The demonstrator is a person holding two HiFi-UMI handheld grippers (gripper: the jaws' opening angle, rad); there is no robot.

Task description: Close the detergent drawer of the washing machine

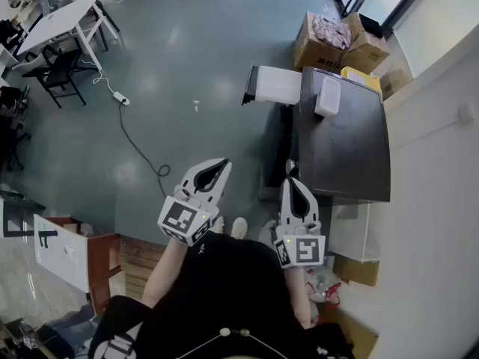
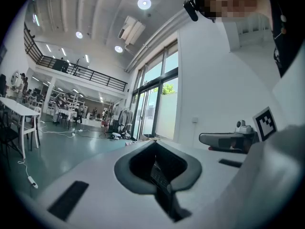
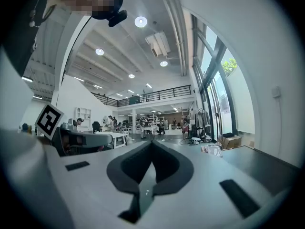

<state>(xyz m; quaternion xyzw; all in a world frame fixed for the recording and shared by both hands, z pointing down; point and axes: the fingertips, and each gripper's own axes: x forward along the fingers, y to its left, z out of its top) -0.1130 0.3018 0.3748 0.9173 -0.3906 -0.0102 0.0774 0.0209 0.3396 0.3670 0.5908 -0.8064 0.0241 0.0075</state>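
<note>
Two empty closed claws, left gripper (image 1: 220, 164), right gripper (image 1: 293, 183), near washing machine (image 1: 346, 137), detergent drawer (image 1: 274, 85) open

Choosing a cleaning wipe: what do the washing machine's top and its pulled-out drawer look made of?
The washing machine top is dark and smooth with a soft sheen: painted metal or plastic, I can't tell which. The drawer is plain matte white, probably moulded plastic.
</note>
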